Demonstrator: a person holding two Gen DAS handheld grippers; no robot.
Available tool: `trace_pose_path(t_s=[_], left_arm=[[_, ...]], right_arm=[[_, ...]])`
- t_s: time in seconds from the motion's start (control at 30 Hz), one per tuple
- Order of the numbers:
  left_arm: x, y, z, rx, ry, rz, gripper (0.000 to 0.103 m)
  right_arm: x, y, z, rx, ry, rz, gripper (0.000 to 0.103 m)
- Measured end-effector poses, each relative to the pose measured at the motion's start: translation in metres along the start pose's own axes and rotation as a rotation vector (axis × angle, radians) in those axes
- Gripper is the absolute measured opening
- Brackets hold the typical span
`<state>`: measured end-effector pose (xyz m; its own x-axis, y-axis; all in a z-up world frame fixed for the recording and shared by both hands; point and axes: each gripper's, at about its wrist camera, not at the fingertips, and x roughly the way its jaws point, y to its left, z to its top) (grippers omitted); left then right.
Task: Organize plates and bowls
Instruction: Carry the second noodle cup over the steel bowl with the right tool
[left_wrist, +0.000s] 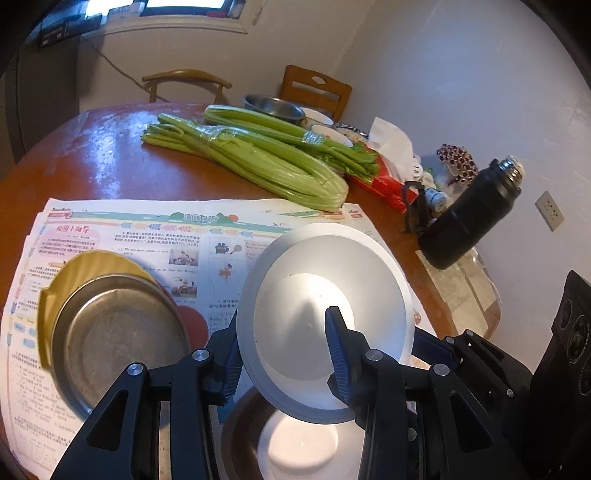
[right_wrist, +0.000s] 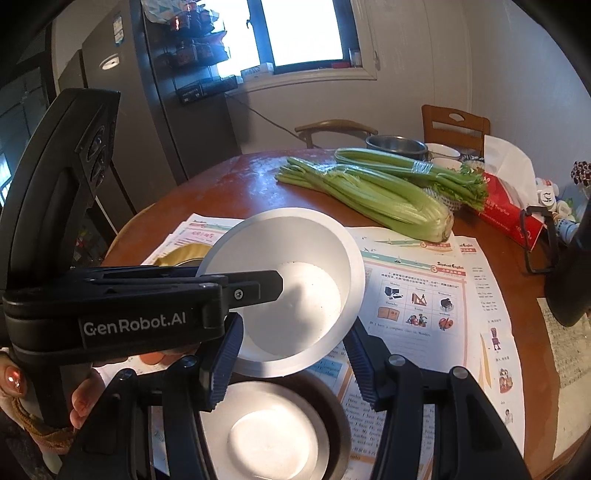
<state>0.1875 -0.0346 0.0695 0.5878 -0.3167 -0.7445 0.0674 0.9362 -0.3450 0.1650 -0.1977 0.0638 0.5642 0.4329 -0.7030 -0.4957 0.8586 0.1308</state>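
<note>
Two grippers: both at one white bowl (left_wrist: 325, 295), centre frame, tilted, raised off the surface (left_wrist: 110, 147)
Left gripper (left_wrist: 284, 354): clenched on bowl's rim
Right gripper (right_wrist: 291, 365): fingers flank bowl, contact unclear
Below: white plate (right_wrist: 273, 439) in metal pan (right_wrist: 338, 435)

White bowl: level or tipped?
Tipped. The white bowl hangs off the left hand-held gripper, its inside facing the camera.

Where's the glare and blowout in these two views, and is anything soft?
Left wrist view: window blown out at the top edge, sheen streaks on the tabletop, lifted white bowl bright with the tool's shadow inside it. Right wrist view: window fully clipped, white plate below glares, fridge side dark. Both: heavy fisheye bending and black corners; the near tool parts look slightly soft.
</note>
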Motion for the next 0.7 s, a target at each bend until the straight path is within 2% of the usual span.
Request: trace_pose_path(t_s=[0.3, 0.7], left_arm=[[-0.031, -0.016, -0.024, 0.026, -0.024, -0.007, 0.041], [-0.046, -0.024, -0.06, 0.042, -0.003, -0.014, 0.042]], right_arm=[[-0.036, 0.013, -0.018, -0.005, -0.04, -0.002, 0.056], [-0.061, 0.029, -0.051, -0.017, -0.038, -0.01, 0.056]])
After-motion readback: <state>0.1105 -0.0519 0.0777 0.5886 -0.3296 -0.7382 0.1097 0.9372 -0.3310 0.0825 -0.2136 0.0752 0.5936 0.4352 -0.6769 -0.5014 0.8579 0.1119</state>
